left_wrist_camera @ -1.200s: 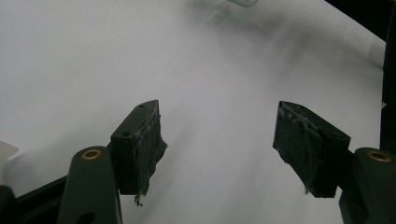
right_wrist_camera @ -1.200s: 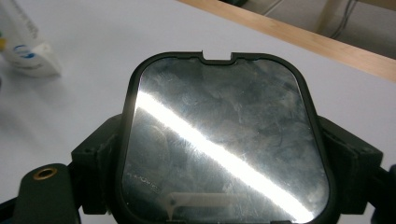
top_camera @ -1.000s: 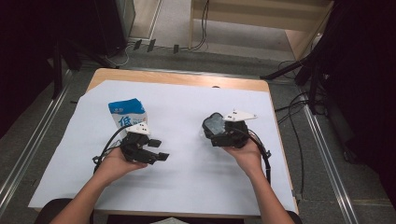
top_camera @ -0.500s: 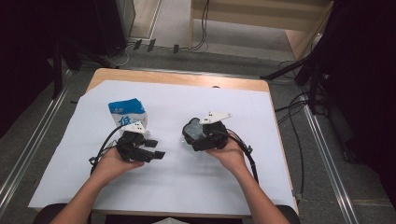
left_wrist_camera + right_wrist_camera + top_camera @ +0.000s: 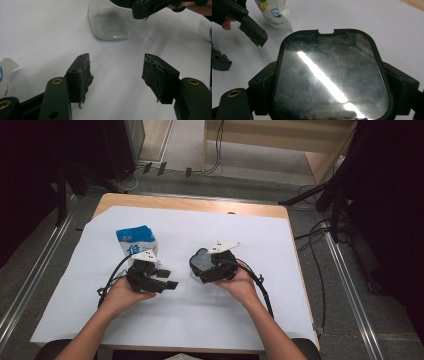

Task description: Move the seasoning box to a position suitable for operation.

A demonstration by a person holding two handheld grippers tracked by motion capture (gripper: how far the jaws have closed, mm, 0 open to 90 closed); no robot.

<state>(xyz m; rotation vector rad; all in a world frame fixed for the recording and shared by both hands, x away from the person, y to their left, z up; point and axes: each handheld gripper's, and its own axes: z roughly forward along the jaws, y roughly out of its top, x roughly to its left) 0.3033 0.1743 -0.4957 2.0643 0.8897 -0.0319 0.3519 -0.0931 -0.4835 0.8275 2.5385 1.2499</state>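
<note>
Two grippers over the sheet (image 5: pixel 300 250): right (image 5: pixel 202 265) clamps a jar (image 5: pixel 329 75); left (image 5: pixel 167 279) gapes beside the pouch (image 5: pixel 136 240).

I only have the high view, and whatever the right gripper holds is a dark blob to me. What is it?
Observer: A clear container. The right gripper has its jaws shut across the container's black-rimmed, see-through lid.
Operator: Good. From up here I can't read the left jaws. Are they open?
Observer: Yes. In the left gripper view the left gripper has its jaws wide apart with nothing between them, and they point toward the container's lower part.
</note>
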